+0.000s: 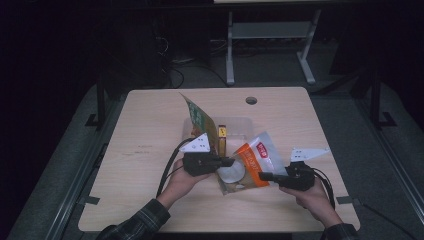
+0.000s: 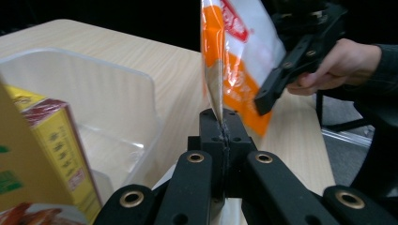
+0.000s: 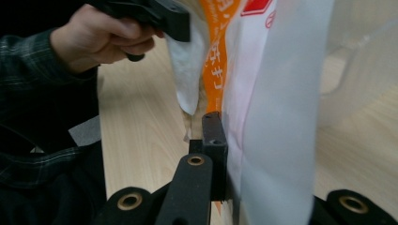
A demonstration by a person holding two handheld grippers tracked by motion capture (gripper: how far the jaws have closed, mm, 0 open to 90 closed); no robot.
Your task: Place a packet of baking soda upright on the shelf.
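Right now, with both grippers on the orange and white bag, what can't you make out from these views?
- Right gripper, its own view: the bag covers one jaw.
- Bag print, high view: too small to read.
- Clear bin, high view: the green packet and the left gripper hide its inside.
- Yellow box, left gripper view: a packet at the frame's left edge cuts it off.

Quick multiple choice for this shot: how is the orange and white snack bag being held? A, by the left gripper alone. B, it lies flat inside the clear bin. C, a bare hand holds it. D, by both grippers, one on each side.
D: the orange and white snack bag is pinched by the left gripper on one edge and the right gripper on the other.
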